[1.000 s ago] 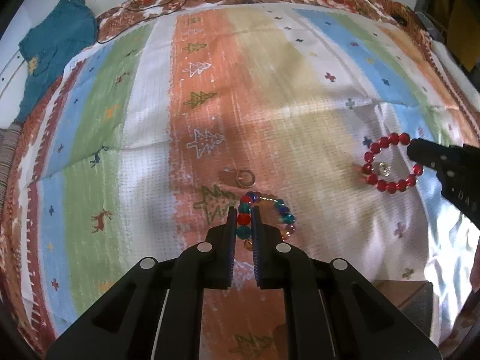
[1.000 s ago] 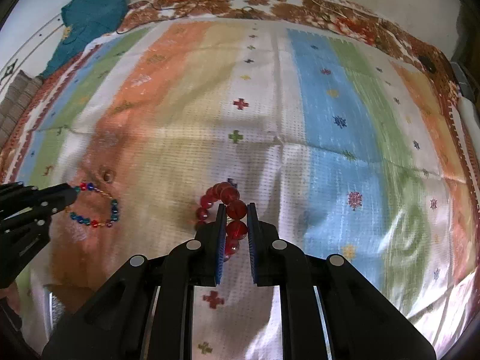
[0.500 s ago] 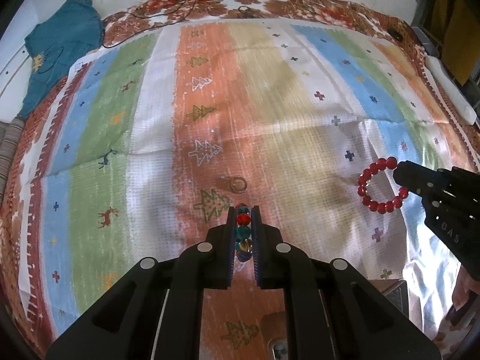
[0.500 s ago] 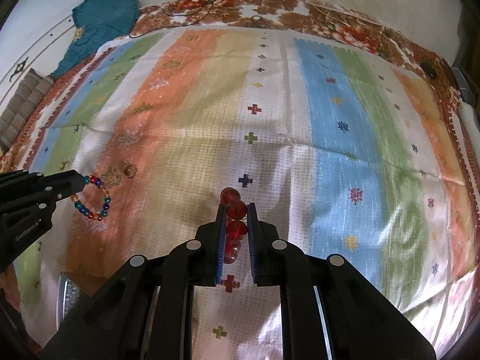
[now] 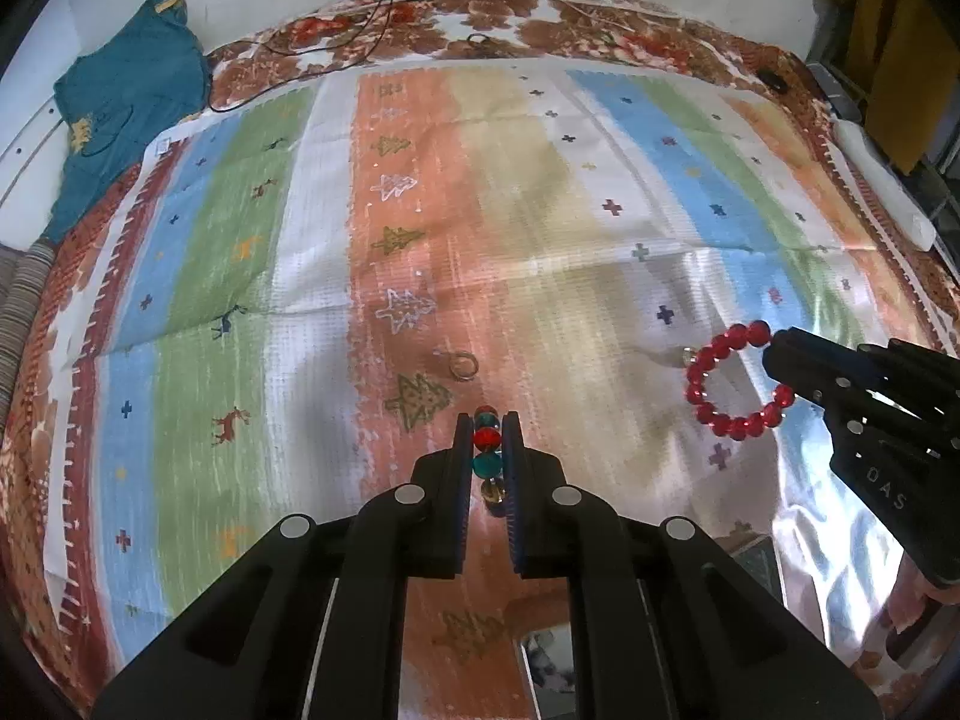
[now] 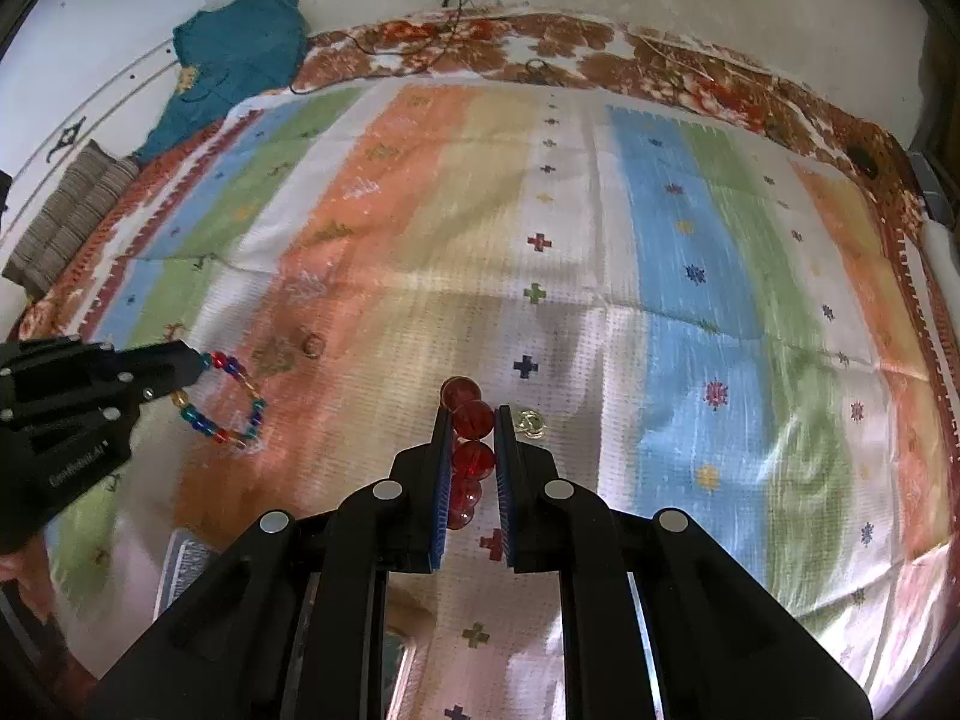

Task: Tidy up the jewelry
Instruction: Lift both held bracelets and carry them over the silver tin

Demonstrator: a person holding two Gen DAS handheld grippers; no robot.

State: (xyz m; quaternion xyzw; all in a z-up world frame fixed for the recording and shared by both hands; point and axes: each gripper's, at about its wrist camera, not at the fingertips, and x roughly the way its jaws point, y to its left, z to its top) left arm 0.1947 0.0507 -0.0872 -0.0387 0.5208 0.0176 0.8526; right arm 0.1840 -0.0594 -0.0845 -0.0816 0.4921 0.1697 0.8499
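Note:
My left gripper [image 5: 487,423] is shut on a multicolour bead bracelet [image 5: 487,450] and holds it above the striped cloth; the right wrist view shows the bracelet [image 6: 231,399] hanging from the left gripper [image 6: 201,363]. My right gripper [image 6: 471,417] is shut on a red bead bracelet [image 6: 471,438], also lifted; in the left wrist view the red bracelet [image 5: 735,384] hangs from the right gripper [image 5: 774,348]. A metal ring [image 5: 463,365] lies on the orange stripe ahead of the left gripper. A small clear ring [image 6: 531,422] lies on the cloth beside the right fingertips.
A striped cloth [image 5: 540,210] covers the surface. A teal garment [image 5: 120,96] lies at the far left and black cables [image 5: 372,18] at the far edge. The corner of a box [image 5: 552,654] shows under the left gripper, and a box edge [image 6: 180,564] at lower left.
Both grippers have lifted their bracelets off the cloth and risen. The small clear ring, once inside the red bracelet, stays on the cloth.

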